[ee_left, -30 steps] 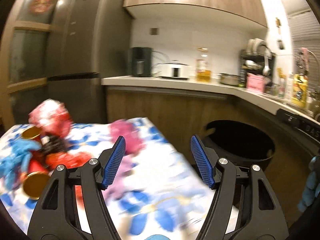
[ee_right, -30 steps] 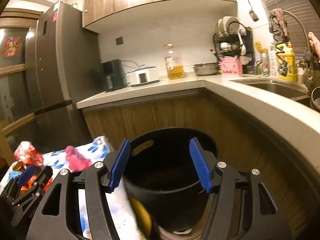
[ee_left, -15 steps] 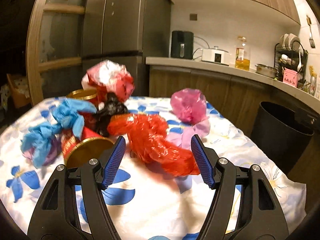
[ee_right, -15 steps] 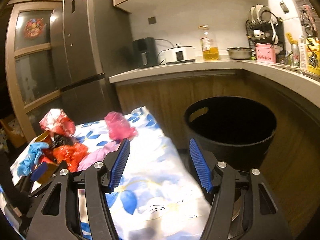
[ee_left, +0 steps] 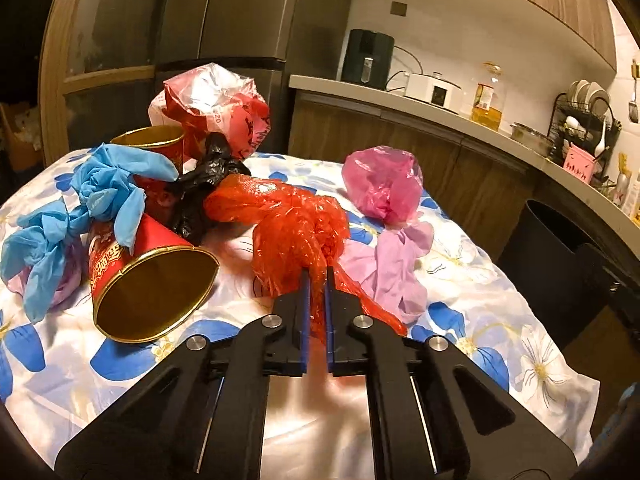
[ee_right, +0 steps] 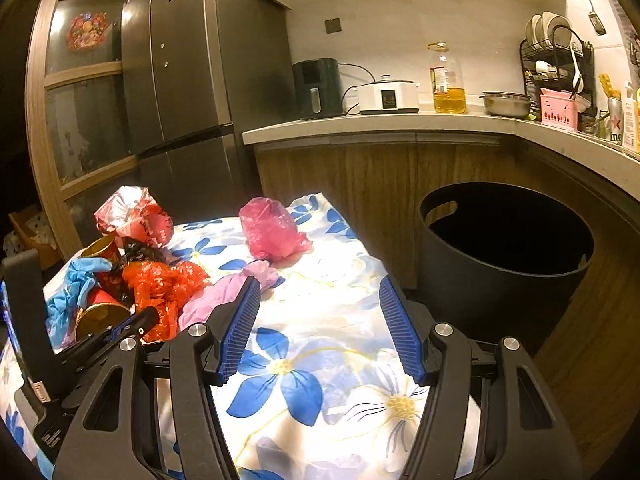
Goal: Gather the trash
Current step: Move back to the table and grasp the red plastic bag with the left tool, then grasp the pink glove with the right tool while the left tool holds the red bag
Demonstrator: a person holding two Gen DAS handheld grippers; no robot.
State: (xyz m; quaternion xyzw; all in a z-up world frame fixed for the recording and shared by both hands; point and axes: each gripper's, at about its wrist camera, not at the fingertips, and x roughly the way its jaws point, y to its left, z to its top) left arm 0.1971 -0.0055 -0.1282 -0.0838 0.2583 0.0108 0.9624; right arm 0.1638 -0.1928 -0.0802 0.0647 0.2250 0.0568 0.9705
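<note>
- the red plastic bag (ee_left: 296, 224) lies on the tabletop (ee_left: 500, 320) in the middle of the trash; the left tool (ee_left: 317, 276) has just been closing and its jaws now pinch a fold of this bag.
- not lifted yet, so this piece is only gripped, i judge.
- around it are left: a pink bag (ee_left: 382, 182), a lilac glove (ee_left: 394, 264), blue gloves (ee_left: 92, 208), a black bag (ee_left: 204, 184), two red cups (ee_left: 148, 276).
- the right tool (ee_right: 320, 320) is wide and holds nothing.
- the black bin (ee_right: 504, 256) stands beside the tabletop; its inside is too dark to see.
</note>
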